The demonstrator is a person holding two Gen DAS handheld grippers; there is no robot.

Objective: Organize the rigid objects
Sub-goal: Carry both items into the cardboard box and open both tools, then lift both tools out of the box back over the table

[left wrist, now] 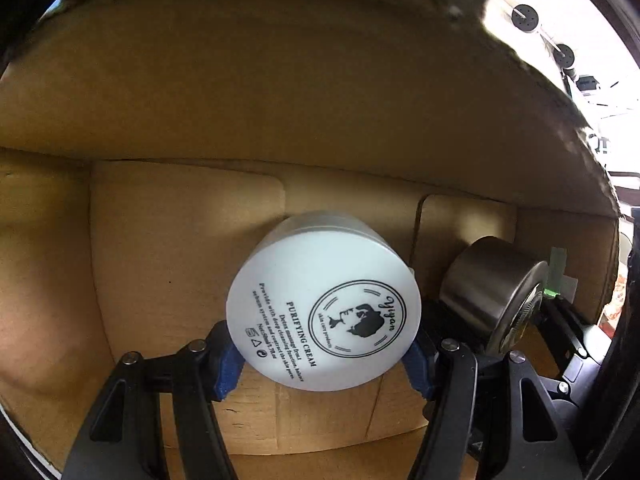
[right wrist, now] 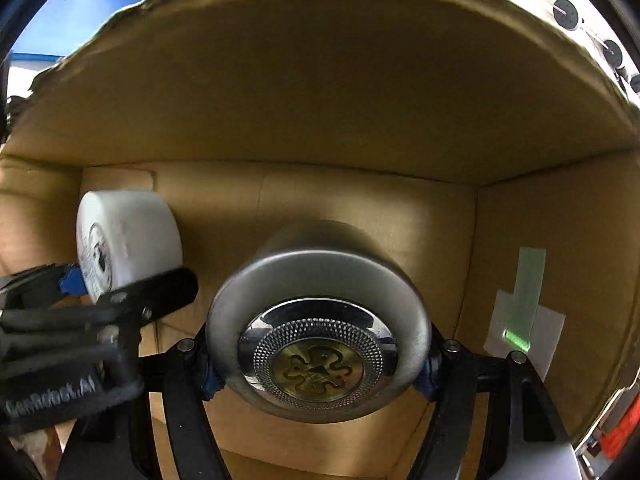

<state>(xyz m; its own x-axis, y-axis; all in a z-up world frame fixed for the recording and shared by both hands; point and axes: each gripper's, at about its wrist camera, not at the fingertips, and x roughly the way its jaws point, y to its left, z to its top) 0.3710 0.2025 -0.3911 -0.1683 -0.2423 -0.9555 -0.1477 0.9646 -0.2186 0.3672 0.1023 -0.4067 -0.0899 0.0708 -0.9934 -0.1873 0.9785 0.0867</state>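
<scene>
the cream jar [left wrist: 324,312] looks like smooth matt white plastic. the round tin [right wrist: 318,334] is brushed grey metal (its lid centre glossy, knurled, brass-toned), and the box [right wrist: 320,120] is rough matt brown cardboard.

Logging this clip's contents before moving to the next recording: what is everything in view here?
cream jar: 1, white with black print, inside the box, clamped in the left hand-held gripper
metal tin: 1, silver with gold emblem on its lid, inside the box, clamped in the right hand-held gripper
cardboard box: 1, brown, surrounds both
tape: green and white strips, on the box's right wall
left hand-held gripper: black, blue pads
right hand-held gripper: black, blue pads
</scene>
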